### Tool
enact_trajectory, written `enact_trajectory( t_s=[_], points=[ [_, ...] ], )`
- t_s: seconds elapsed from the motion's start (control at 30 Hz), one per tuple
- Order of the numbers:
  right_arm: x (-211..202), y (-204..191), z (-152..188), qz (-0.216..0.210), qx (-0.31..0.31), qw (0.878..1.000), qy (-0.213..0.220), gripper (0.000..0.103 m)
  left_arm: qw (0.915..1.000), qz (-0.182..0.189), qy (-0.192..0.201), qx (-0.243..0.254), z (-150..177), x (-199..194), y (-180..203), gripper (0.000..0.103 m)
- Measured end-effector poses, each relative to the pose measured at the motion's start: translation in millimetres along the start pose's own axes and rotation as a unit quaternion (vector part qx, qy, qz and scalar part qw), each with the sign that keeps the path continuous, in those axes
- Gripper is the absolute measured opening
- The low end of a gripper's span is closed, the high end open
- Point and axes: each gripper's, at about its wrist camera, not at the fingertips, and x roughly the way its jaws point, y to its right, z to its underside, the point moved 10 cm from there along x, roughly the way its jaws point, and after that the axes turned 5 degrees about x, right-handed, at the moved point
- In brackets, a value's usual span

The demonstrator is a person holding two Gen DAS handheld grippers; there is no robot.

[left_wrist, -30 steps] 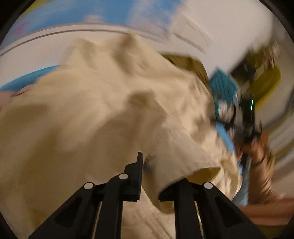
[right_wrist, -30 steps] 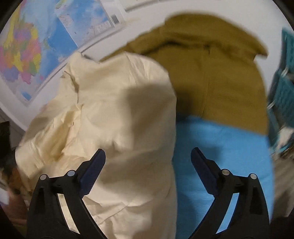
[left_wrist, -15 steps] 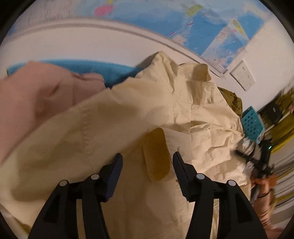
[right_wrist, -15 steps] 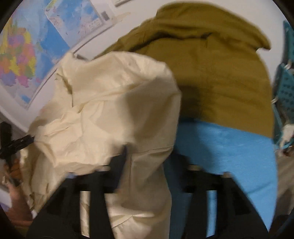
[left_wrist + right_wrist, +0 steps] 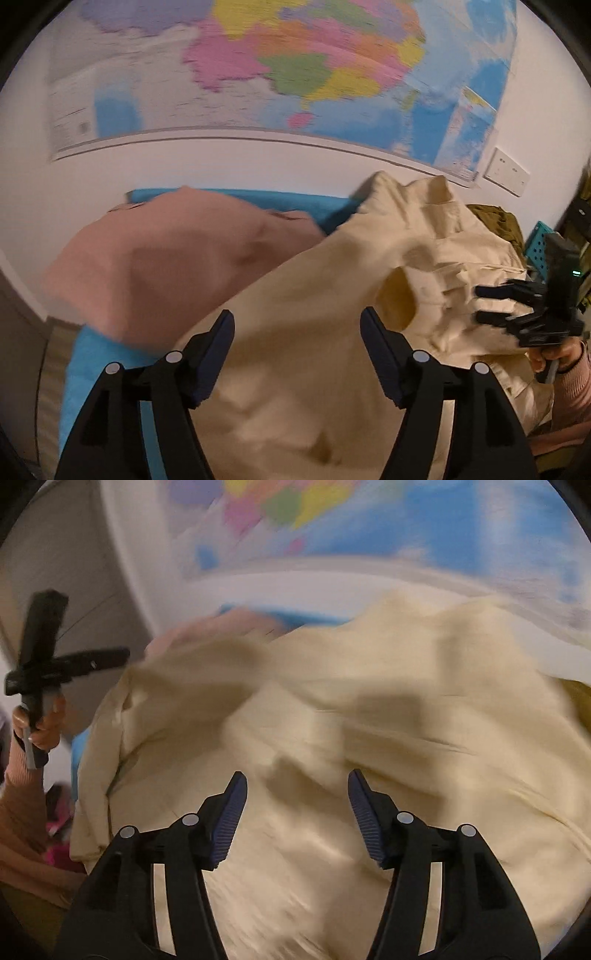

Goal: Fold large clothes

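A large cream shirt (image 5: 332, 295) lies crumpled on the blue cover (image 5: 295, 205), collar toward the wall. My left gripper (image 5: 297, 347) hovers above its near side. The jaws are opening, and no cloth is between the pads. My right gripper (image 5: 297, 812) hangs over the same cream shirt (image 5: 369, 720); its jaws are closing but stand apart, with the cloth below them, not pinched. In the left wrist view the right gripper (image 5: 478, 303) shows at the shirt's right side. The left gripper (image 5: 122, 656) shows at the far left of the right wrist view.
A pink garment (image 5: 166, 266) lies left of the shirt and an olive garment (image 5: 495, 218) behind it at the right. A teal basket (image 5: 535, 247) stands at the far right. A wall map (image 5: 295, 66) and a socket plate (image 5: 508, 177) are on the wall behind.
My left gripper let go of the cream sleeve cuff, opened and drew back leftward. My right gripper narrowed and swung left, from the blue cover and olive garment to over the cream shirt.
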Motion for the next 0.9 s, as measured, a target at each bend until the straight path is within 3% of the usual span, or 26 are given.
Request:
enact_trajectory(
  t_s=[0.1,0.2,0.3,0.33,0.4,0.47,0.57,0.63,0.7,0.73,0.77,0.8,0.9],
  points=[
    [52,-10,1,0.003,-0.015,0.999,-0.044,0.056,0.9996,-0.021,-0.014,-0.014,19,-10,-20,0.071],
    [75,-6,10,0.009,0.004,0.997,-0.075,0.057,0.9989,-0.028,-0.027,-0.025,34,-12,-37,0.071],
    [55,-11,5,-0.002,0.014,0.999,-0.051,0.059,0.9981,-0.025,-0.039,-0.041,48,-7,-53,0.071],
    [42,-19,3,-0.011,0.006,0.999,-0.036,0.068,0.9978,-0.020,-0.043,-0.047,51,-6,-56,0.070],
    [16,-51,5,-0.068,-0.018,0.997,-0.019,0.073,0.9972,-0.006,-0.049,-0.057,56,0,-59,0.069],
    [2,-99,19,-0.147,-0.054,0.987,-0.037,0.079,0.9968,0.006,-0.054,-0.059,57,6,-58,0.062],
    [5,-159,46,-0.203,-0.113,0.970,-0.069,0.086,0.9964,0.020,-0.055,-0.061,56,12,-55,0.056],
    [10,-183,66,-0.226,-0.137,0.960,-0.096,0.086,0.9964,0.027,-0.055,-0.059,55,13,-49,0.052],
    [25,-203,88,-0.230,-0.164,0.950,-0.131,0.071,0.9968,0.030,-0.054,-0.050,53,12,-42,0.052],
    [33,-207,95,-0.224,-0.173,0.948,-0.145,0.040,0.9968,0.030,-0.057,-0.048,53,10,-39,0.052],
    [39,-208,93,-0.225,-0.171,0.947,-0.152,0.018,0.9968,0.032,-0.056,-0.046,52,8,-36,0.052],
    [37,-205,90,-0.226,-0.161,0.948,-0.155,0.017,0.9970,0.033,-0.054,-0.045,51,6,-34,0.053],
    [-1,-193,50,-0.254,-0.130,0.953,-0.100,0.012,0.9959,0.061,-0.032,-0.059,39,-10,-29,0.056]
  ],
)
